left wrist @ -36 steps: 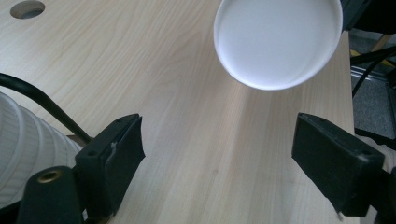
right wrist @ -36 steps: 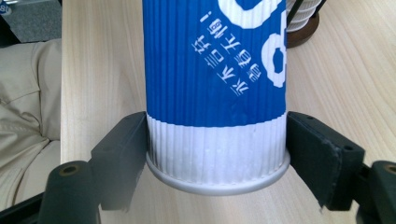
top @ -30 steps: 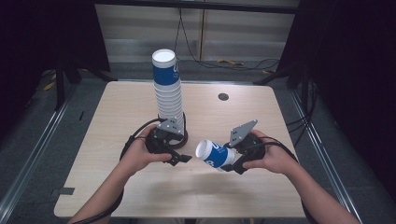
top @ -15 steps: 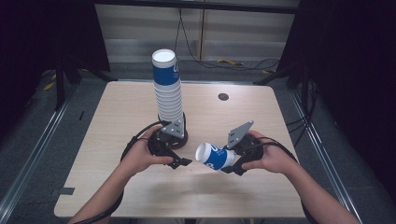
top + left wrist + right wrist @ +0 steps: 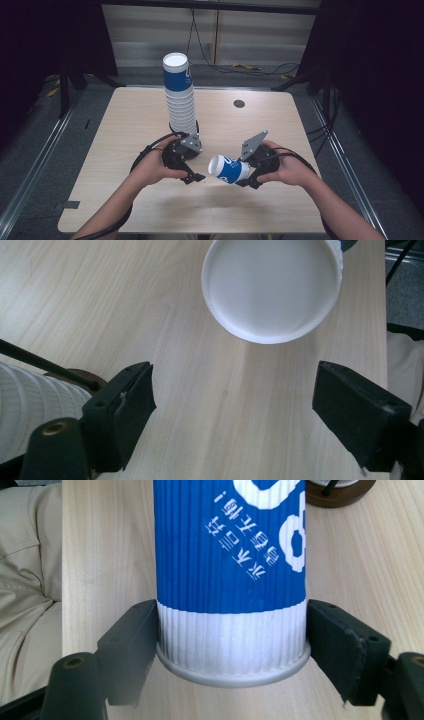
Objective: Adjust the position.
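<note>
A tall stack of upside-down blue-and-white paper cups stands at the table's middle; its ribbed white side lies at the left of the left gripper view. One blue-and-white cup lies level above the table, with my right gripper shut on it near its rim. The right gripper view has this cup pinched between both jaws of the right gripper. My left gripper stands open just left of that cup. The left gripper has nothing between its jaws, and the cup's white end faces it a little ahead.
A dark round base sits under the stack. A small black disc is set in the wooden table at the back right. Black cables loop beside the left hand. The table's front edge lies close below both forearms.
The left gripper has shifted slightly toward the table's front edge. The right hand and its cup have stayed in place.
</note>
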`<state>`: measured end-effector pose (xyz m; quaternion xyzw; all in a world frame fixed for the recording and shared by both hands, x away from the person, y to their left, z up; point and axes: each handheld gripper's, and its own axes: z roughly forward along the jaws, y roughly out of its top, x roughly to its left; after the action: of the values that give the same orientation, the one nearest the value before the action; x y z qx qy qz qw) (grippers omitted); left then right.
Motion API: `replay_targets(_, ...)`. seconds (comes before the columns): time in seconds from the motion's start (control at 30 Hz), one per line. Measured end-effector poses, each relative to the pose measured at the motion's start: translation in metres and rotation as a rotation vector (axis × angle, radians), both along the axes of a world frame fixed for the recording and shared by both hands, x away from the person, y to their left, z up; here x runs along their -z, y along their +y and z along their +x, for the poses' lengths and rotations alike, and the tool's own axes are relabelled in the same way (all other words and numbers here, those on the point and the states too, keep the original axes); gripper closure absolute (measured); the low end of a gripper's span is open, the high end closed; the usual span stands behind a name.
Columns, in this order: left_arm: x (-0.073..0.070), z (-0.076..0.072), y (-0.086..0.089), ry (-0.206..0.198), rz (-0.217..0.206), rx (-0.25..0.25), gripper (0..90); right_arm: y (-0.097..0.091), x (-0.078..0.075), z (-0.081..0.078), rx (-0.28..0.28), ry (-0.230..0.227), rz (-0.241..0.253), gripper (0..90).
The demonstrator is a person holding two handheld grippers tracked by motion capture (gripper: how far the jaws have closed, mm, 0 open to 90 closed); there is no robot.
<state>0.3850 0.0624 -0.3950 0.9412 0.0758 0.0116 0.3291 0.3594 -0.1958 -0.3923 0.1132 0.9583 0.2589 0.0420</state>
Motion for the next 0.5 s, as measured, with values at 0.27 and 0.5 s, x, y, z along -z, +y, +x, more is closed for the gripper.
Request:
replay_targets(0.27,-0.0009,-0.0004,-0.0039,-0.002,0.017,0.016,17.0,0.0016,-0.0005,0.0006,-0.005,-0.003,-0.004,22.5)
replay_targets(0.5,-0.0002,-0.0019,-0.0091,-0.004,0.037,0.022,17.0,0.0017,-0.0001,0.0004,-0.011,0.001,-0.009,22.5)
